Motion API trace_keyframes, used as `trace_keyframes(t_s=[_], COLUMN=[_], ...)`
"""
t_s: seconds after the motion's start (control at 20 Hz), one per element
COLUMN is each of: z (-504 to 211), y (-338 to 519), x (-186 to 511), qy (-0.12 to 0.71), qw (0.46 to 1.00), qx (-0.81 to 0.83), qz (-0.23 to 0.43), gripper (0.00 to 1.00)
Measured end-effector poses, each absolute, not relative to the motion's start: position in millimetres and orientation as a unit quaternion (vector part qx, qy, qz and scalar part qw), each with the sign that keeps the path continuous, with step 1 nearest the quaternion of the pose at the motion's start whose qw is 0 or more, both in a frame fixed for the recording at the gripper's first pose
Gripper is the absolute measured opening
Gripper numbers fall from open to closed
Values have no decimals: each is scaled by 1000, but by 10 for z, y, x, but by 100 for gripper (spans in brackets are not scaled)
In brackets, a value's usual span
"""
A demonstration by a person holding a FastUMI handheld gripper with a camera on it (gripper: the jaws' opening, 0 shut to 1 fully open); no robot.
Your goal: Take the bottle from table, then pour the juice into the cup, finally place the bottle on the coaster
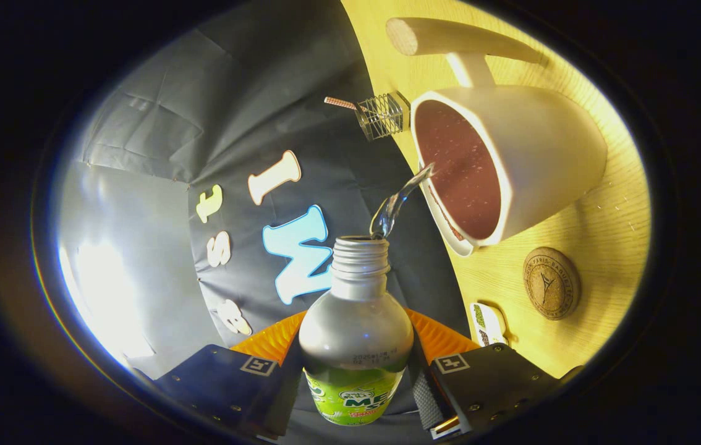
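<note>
My gripper (355,371) is shut on a clear bottle (355,334) with a green label and no cap, both fingers pressing its sides. The bottle is tipped over, its threaded neck (360,253) pointing ahead. A clear stream of liquid (397,204) runs from the mouth into a white cup (511,161) with a dark red inside, which stands on the wooden table (604,235) just beyond the bottle. A round cork coaster (551,282) lies on the table beside the cup, nearer to my fingers.
A white wooden-handled object (455,40) lies on the table beyond the cup. A small wire holder with a stick (381,114) stands at the table's edge by the cup. A small white and green piece (486,322) lies near the coaster.
</note>
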State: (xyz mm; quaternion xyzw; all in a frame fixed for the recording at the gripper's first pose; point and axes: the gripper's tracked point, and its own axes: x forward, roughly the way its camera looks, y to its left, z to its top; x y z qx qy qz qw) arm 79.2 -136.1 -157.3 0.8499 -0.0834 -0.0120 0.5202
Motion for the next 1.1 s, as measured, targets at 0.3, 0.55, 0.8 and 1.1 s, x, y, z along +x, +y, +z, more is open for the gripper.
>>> trace_keyframes(t_s=[0.3,0.55,0.8,1.1], z=[-1564,-1564,-1575,-1585], y=[-1383,-1429,-1510,-1613], x=[810,841,912,877], qy=[-92,-95,-107,-118], qw=[499,491,489,474], qx=[861,866,865,872], qz=[-15,-22,-27,-32], gripper=[77,77,77,77])
